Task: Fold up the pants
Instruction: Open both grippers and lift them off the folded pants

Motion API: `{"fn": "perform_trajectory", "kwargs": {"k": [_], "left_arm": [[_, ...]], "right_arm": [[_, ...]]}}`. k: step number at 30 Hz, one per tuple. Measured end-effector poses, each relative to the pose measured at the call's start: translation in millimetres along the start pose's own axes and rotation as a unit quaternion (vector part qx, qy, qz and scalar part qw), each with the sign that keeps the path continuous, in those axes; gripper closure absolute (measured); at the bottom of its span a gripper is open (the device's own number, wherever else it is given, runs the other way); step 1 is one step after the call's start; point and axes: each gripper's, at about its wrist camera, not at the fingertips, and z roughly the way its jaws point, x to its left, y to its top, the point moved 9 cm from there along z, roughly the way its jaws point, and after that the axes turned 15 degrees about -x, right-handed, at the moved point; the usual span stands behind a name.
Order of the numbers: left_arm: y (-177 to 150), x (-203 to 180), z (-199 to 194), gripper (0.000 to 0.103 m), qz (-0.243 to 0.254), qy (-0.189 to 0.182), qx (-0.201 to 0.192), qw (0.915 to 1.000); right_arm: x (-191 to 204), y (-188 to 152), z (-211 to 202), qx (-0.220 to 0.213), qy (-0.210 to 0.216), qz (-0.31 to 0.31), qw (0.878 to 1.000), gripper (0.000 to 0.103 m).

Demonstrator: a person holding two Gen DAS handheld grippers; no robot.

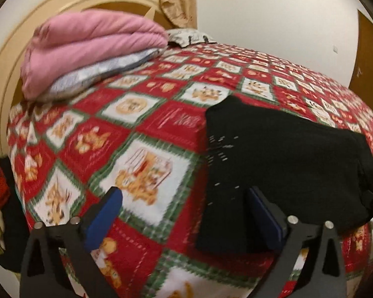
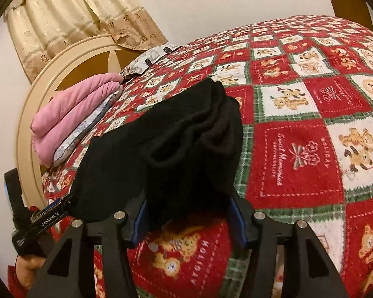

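On my left gripper [image 2: 41, 219], at the lower left of the right wrist view, I read "GenRobot.AI" in white letters along its black body. On the bedspread [image 2: 298, 149], the red square at centre right carries "HOLIDAY" down its right side and script that looks like "Sweet Memories" down its left, with a smaller line under it too fine to read. The red patch at bottom centre, between my right fingers, shows "HOLIDAY" again. The left wrist view is too blurred for any lettering.
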Motion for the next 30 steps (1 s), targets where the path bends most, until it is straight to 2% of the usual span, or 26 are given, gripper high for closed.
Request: {"fn": "perform_trajectory", "kwargs": {"k": [6,9,11,12,13,15,18,22,26,30], "left_arm": [[-4.1,4.7,-3.9,0.000,0.000,-0.007,0.007,0.9999],[-3.5,9.5,-10.0,0.000,0.002,-0.002,0.009,1.0000],[-0.9,15.4,-15.3,0.000,0.008,0.014,0.006,0.9999],[1.8,18.8,-19.3,0.000,0.014,0.030,0.000,0.9995],[5.8,21.1,-23.6,0.000,0.020,0.045,-0.010,0.9987],[18.5,19.6,-31.6,0.000,0.033,0.058,-0.036,0.9972],[34.0,2.8,-35.8,0.000,0.039,0.039,-0.056,0.9969],[40.9,-26.2,-33.5,0.000,0.065,0.022,-0.061,0.9958],[42.4,-55.5,-34.7,0.000,0.074,-0.004,-0.068,0.9950],[40.5,-78.2,-33.6,0.000,0.072,-0.025,-0.063,0.9950]], "right_arm": [[-21.1,4.1,-22.3,-0.008,0.017,0.063,0.998,0.040],[-36.9,18.2,-45.3,-0.057,-0.023,0.080,0.995,0.040],[-40.9,33.5,-65.7,-0.103,-0.071,0.055,0.991,0.041],[-36.9,41.5,-74.5,-0.123,-0.085,0.038,0.988,0.043],[-27.0,48.7,-79.2,-0.134,-0.084,0.014,0.987,0.052],[-1.1,54.9,-74.9,-0.128,-0.077,-0.052,0.987,0.062],[36.0,47.2,-57.7,-0.107,-0.048,-0.126,0.985,0.073],[53.7,26.3,-28.5,-0.071,-0.042,-0.174,0.981,0.073],[29.6,6.3,-3.8,-0.022,-0.063,-0.168,0.984,0.074],[28.5,4.6,-0.6,-0.020,-0.059,-0.183,0.981,0.074]]}}
